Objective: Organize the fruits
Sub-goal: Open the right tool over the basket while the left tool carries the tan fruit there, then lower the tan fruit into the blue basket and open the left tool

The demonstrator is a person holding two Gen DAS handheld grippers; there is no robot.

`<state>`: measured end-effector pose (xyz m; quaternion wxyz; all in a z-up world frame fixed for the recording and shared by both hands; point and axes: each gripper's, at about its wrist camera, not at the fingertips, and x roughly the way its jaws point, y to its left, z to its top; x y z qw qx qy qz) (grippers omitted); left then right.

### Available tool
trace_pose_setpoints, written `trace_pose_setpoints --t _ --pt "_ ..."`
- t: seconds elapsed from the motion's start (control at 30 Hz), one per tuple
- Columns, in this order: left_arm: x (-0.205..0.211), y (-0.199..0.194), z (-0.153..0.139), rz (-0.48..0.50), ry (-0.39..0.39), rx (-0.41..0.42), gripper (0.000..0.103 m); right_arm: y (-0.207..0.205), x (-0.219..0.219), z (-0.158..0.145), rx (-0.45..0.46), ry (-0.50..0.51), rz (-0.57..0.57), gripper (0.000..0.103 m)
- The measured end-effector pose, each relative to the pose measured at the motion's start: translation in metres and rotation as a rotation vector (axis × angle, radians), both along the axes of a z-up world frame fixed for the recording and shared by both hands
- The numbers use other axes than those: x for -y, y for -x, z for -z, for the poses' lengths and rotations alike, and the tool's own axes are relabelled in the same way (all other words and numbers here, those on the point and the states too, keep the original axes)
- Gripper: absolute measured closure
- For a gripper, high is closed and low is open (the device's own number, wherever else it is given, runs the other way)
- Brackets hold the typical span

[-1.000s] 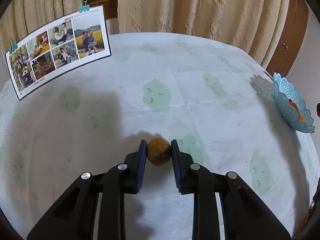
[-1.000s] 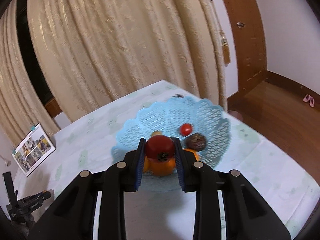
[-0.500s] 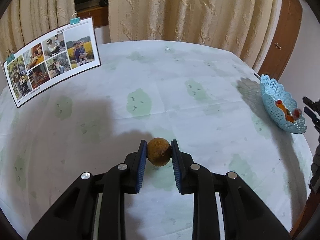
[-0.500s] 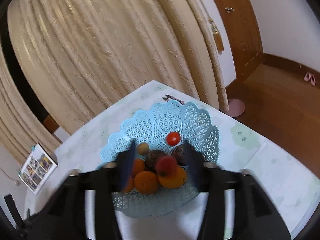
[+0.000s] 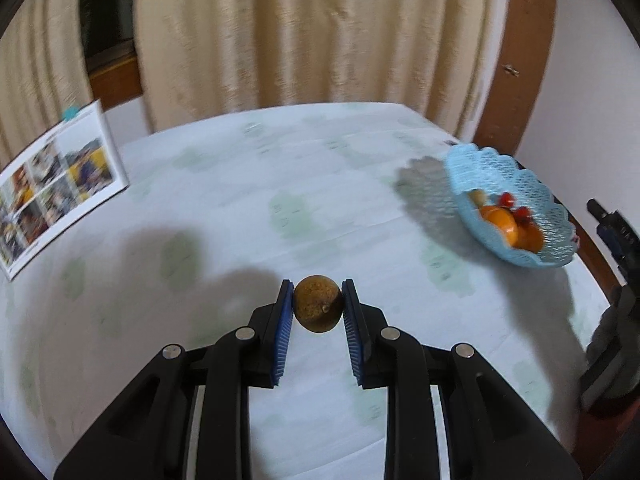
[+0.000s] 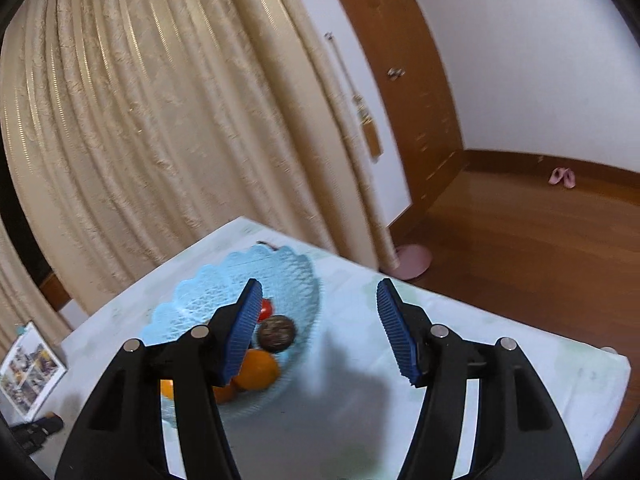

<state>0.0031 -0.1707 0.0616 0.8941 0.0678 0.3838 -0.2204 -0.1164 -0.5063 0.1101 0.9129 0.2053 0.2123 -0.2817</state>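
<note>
Brown fruit [image 5: 318,304] clamped in left gripper [image 5: 318,306], now lifted above tablecloth [image 5: 240,216], heading for blue basket [image 5: 496,176]. Right gripper [image 6: 318,330] now spread wide, empty; its red fruit dropped into basket.

The left gripper [image 5: 318,304] has its 2 blue pads [image 5: 283,332] pressed against either side of a brown fruit [image 5: 318,309], held above the table. The right gripper [image 6: 320,330] has its 2 fingers spread wide with nothing between the pads [image 6: 396,336]; its body also shows at the right edge of the left wrist view.
</note>
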Motion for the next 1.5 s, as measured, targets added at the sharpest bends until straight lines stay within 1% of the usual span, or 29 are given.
trace_pose_setpoints --t 0.1,0.3,0.43,0.6,0.8,1.0,1.07,1.1,1.13,1.17,1.23,1.3,1.33,1.37,1.4,1.43,1.47,1.5 --pt "0.027 -0.002 -0.007 0.044 0.004 0.017 0.078 0.007 -0.001 0.004 0.016 0.02 0.038 0.036" --pt "0.076 -0.006 -0.017 0.117 0.009 0.045 0.078 0.011 -0.007 0.005 0.028 0.051 0.014 0.035" --pt "0.105 -0.011 -0.019 0.155 0.009 0.055 0.078 0.008 -0.008 0.006 0.021 0.044 -0.012 0.035" --pt "0.135 -0.018 -0.019 0.192 0.009 0.066 0.078 0.008 -0.005 0.007 0.028 0.02 -0.009 0.034" --pt "0.163 -0.025 -0.009 0.224 -0.008 0.056 0.078 0.008 -0.003 0.008 0.031 0.011 -0.015 0.034" --pt "0.173 -0.025 -0.008 0.246 -0.004 0.078 0.078 0.009 -0.003 0.008 0.034 0.002 -0.015 0.034" --pt "0.172 -0.026 -0.008 0.244 -0.003 0.078 0.077 0.009 -0.003 0.008 0.036 0.0 -0.014 0.032" --pt "0.17 -0.028 -0.008 0.239 -0.002 0.074 0.076 0.009 -0.003 0.008 0.038 0.001 -0.012 0.03" --pt "0.166 -0.03 -0.008 0.226 0.004 0.069 0.069 0.01 -0.003 0.008 0.04 0.002 -0.012 0.029" --pt "0.163 -0.031 -0.009 0.214 0.009 0.069 0.057 0.01 -0.003 0.008 0.041 0.003 -0.011 0.029" --pt "0.154 -0.033 -0.011 0.186 0.023 0.075 0.05 0.01 -0.003 0.008 0.042 0.003 -0.011 0.029" --pt "0.148 -0.034 -0.013 0.173 0.032 0.073 0.05 0.01 -0.002 0.008 0.041 0.002 -0.01 0.029" --pt "0.144 -0.034 -0.014 0.165 0.03 0.064 0.047 0.01 -0.002 0.008 0.042 0.001 -0.009 0.028" --pt "0.139 -0.033 -0.016 0.155 0.033 0.068 0.039 0.01 -0.002 0.008 0.043 0.0 -0.008 0.027" --pt "0.136 -0.032 -0.017 0.147 0.035 0.075 0.036 0.01 -0.002 0.007 0.043 -0.002 -0.007 0.024" --pt "0.132 -0.03 -0.019 0.138 0.035 0.088 0.03 0.01 -0.002 0.007 0.045 -0.002 -0.005 0.02" --pt "0.13 -0.028 -0.02 0.134 0.033 0.095 0.025 0.011 -0.002 0.007 0.048 -0.002 -0.004 0.02" --pt "0.128 -0.026 -0.022 0.129 0.03 0.104 0.023 0.011 -0.002 0.007 0.05 -0.002 -0.004 0.02"
